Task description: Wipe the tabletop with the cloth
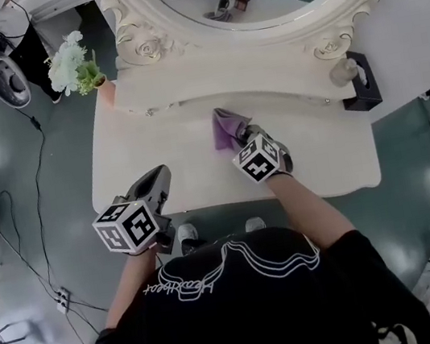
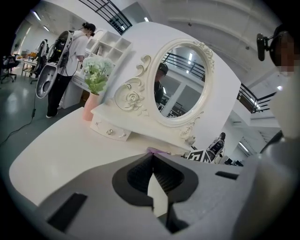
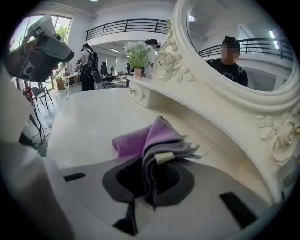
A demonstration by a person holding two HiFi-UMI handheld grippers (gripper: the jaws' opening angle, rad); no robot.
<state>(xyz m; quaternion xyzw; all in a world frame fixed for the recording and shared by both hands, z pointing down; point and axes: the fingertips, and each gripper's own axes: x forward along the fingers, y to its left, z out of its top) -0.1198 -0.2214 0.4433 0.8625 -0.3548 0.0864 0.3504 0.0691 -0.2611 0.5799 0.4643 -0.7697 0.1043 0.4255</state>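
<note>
Your right gripper (image 1: 247, 137) clenches the bunched purple cloth (image 1: 224, 127) down on the tabletop (image 1: 143, 134), ready to wipe; your left gripper (image 1: 158, 181), fingers closed empty, hangs clear near the edge.

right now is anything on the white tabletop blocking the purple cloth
Nothing visible: the purple cloth in the right gripper has bare white tabletop beside it; the pink vase stands at the far-left corner.

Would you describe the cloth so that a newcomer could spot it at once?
Find the white dressing table with its oval mirror. On the tabletop before the mirror's base, the right claw pinches the cloth. It is bunched and purple, unlike the pink vase at the left end and the black box at the right.
</note>
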